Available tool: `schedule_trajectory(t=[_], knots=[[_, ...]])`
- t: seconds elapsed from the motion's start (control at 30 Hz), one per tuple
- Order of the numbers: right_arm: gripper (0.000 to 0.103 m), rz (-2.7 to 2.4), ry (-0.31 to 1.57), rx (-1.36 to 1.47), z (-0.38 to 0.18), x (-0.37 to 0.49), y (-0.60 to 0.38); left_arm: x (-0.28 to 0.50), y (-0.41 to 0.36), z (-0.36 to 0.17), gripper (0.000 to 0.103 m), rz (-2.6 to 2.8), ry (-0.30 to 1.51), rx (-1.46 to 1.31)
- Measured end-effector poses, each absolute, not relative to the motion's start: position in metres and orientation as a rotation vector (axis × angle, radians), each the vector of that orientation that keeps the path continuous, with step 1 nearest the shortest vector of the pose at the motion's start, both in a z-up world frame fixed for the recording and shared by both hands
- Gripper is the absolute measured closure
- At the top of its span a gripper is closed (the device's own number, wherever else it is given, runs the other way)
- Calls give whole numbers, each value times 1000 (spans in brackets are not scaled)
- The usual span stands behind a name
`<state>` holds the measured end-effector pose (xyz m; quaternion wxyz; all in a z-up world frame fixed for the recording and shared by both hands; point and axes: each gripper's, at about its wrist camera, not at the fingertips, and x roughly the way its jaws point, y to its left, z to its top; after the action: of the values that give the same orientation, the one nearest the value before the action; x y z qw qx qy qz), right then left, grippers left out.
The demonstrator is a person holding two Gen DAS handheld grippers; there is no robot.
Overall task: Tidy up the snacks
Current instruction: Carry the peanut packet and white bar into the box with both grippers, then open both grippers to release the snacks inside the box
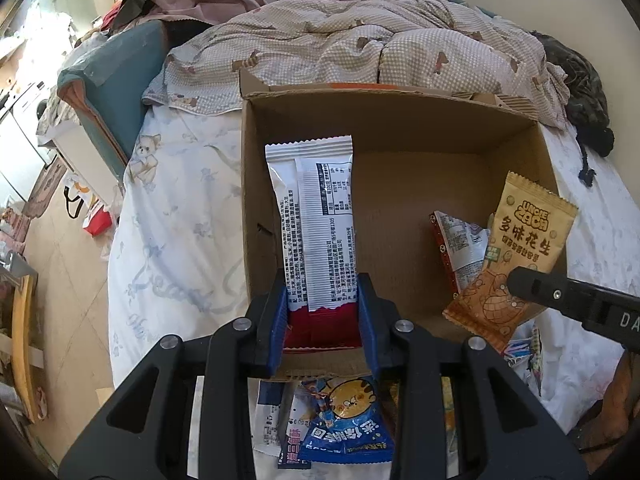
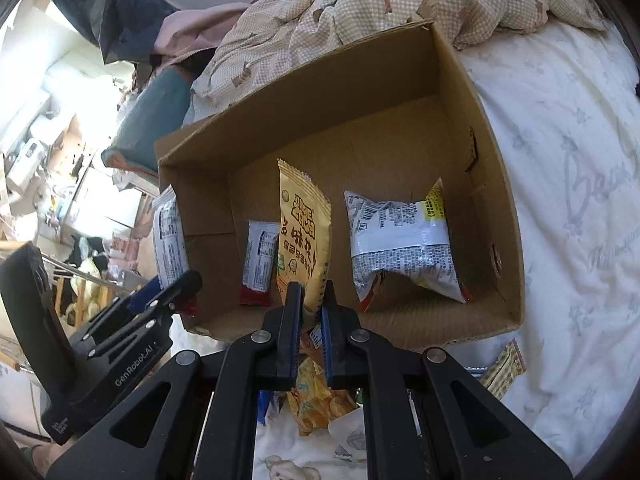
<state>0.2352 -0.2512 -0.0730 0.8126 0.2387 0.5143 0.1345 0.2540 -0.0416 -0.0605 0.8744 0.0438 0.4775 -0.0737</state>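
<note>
An open cardboard box (image 1: 400,120) (image 2: 500,208) stands on the bed. My left gripper (image 1: 323,300) is shut on a white-and-red snack packet (image 1: 316,216), held over the box's near left part; the same packet shows in the right wrist view (image 2: 168,240). My right gripper (image 2: 308,300) is shut on a tan peanut packet (image 2: 306,236) (image 1: 520,248), held over the box's near edge. Inside the box lie a silver-and-yellow packet (image 2: 400,240) (image 1: 460,248) and a small white-and-red packet (image 2: 260,260).
Several loose snack packets lie on the white sheet in front of the box, among them a blue one (image 1: 344,428), an orange one (image 2: 316,400) and a tan one (image 2: 504,368). A checked quilt (image 1: 360,40) is bunched behind the box. The bed's edge and floor (image 1: 68,280) are on the left.
</note>
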Motion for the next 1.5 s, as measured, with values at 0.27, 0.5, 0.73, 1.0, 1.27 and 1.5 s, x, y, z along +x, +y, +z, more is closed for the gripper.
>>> schedule_trajectory(t=[0.27,0.5,0.73,1.0,1.27,1.5], knots=[[93,281,1088,520,-73,237,-252,252,-41,-63,75,-162,1004,97],[92,281,1082,543,-73,240,-252,251,-40,-62,64,-158,1010,92],[89,279,1050,538,-66,236,-254,247,-41,-56,38,-152,980,106],[89,278,1057,471,-62,237,-251,247,-35,-52,20,-168,975,45],[89,264,1004,470,-50,222,-255,230,-27,-41,20,-156,917,49],[89,256,992,457,-42,203,-255,214,-19,-23,20,-156,871,36]])
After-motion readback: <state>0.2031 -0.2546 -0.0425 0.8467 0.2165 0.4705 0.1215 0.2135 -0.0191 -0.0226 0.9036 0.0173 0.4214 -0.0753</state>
